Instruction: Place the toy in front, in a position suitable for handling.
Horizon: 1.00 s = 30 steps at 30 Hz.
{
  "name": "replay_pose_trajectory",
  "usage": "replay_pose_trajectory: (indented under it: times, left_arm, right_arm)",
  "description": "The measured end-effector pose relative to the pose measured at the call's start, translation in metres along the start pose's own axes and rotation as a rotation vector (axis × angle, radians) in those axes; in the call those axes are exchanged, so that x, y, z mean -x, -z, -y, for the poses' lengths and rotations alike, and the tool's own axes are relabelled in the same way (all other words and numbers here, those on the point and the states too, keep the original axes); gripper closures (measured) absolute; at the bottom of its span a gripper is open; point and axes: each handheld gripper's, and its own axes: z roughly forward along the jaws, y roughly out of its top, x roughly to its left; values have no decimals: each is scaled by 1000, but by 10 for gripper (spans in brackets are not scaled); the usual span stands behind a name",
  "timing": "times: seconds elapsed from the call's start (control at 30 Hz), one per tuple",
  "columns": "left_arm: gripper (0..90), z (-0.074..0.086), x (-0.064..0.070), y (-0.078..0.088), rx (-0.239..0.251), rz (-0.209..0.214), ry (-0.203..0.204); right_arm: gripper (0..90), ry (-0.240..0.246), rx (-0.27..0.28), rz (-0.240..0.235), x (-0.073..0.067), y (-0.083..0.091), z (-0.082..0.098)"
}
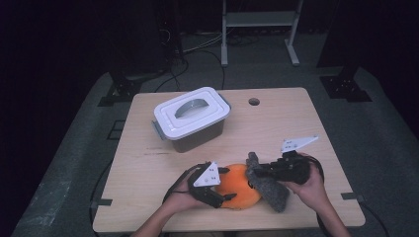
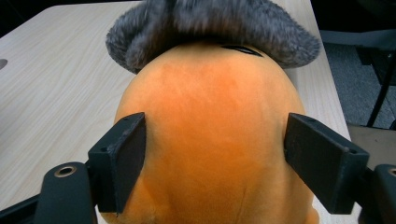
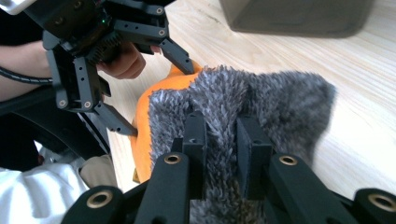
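The wooden surface carries everything, with a small round hole near its far edge; on the far left part of it stands a dark storage box with a white lid that is shut, its recessed grey handle lying flat, well apart from the hands; near the person's edge, about the middle, lies the orange plush ball, resting on the surface; against its right side presses the grey furry piece, which runs from the ball's far side down toward the near edge and overlaps the orange plush; in the left gripper view this grey fur sits like a cap across the far side of the ball.

The left tongs come in from the left and straddle the ball, one jaw on its far side and one on its near side; in the left gripper view both black pads stand flush against the orange plush on either flank, so these tongs are grasping the ball, spread wide around it; the left hand lies low on the surface behind them.

The right tongs reach in from the right, clenched on a ridge of the grey fur; in the right gripper view the fur is pinched tight between the two jaws, and the left tongs show beyond it around the orange plush; the right hand holds the gripper body just beside the fur.
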Motion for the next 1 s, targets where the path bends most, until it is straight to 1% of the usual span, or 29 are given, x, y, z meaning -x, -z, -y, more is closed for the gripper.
replay_pose_trajectory:
  times: [0.07, 0.1, 0.17, 0.2, 0.23, 0.27, 0.3, 0.33, 0.37, 0.4, 0.43, 0.47, 0.53, 0.57, 0.6, 0.63, 0.7, 0.73, 0.8, 0.83, 0.93, 1.0]
  left_arm:
    - [192, -2, -2, 2, 4, 1, 4]
    - [172, -3, -3, 4, 11, -2, 14]
    - [140, -6, -5, 7, 35, -13, 37]
    - [118, -7, -7, 10, 45, -29, 52]
    - [104, -7, -9, 11, 48, -37, 60]
    - [100, -7, -11, 12, 53, -42, 81]
    - [98, -6, -12, 12, 51, -35, 95]
    - [99, -4, -13, 10, 45, -16, 115]
    - [118, -4, -13, 9, 36, -2, 117]
    - [155, -3, -11, 7, 27, 28, 110]
    - [203, -2, -9, 5, 22, 33, 96]
    - [201, -3, -6, 3, 14, 25, 75]
    - [203, -4, -5, 3, 19, 30, 68]
    - [207, -4, -4, 3, 22, 31, 62]
    - [208, -4, -4, 3, 22, 31, 62]
    - [209, -3, -2, 3, 22, 28, 47]
    - [209, -3, -2, 4, 18, 27, 44]
    - [213, -2, -2, 4, 19, 27, 46]
    - [214, -3, -1, 4, 23, 27, 42]
    - [214, -3, -1, 4, 20, 25, 34]
    - [215, -3, 0, 3, 20, 24, 27]
    - [215, -3, 0, 4, 20, 24, 24]
  right_arm:
    - [750, 17, -32, 2, -3, -10, -1]
    - [750, 24, -37, 0, -3, -12, 0]
    - [751, 28, -37, -5, -3, -13, 3]
    - [750, 28, -39, -10, -4, -12, 4]
    - [750, 32, -41, -19, -4, -10, 6]
    - [750, 34, -43, -26, -4, -9, 8]
    - [749, 39, -47, -42, -4, -8, 10]
    - [749, 39, -47, -47, -5, -7, 12]
    - [749, 39, -51, -52, -5, -6, 13]
    - [749, 40, -54, -53, -6, -6, 12]
    - [751, 43, -54, -50, -7, -5, 11]
    - [753, 48, -51, -46, -9, -4, 9]
    - [754, 68, -44, -25, -12, -4, 4]
    - [754, 69, -26, -18, -15, -5, 0]
    - [754, 69, -26, -18, -15, -5, 0]
    - [754, 85, -16, -9, -17, -8, -6]
    - [754, 87, -20, -2, -18, -10, -7]
    - [753, 84, -29, -3, -17, -12, -6]
    - [753, 75, -27, -10, -14, -11, -3]
    - [753, 66, -28, -12, -12, -9, -1]
    - [752, 46, -30, -7, -7, -3, 8]
    - [752, 25, -34, 5, -2, 2, 14]
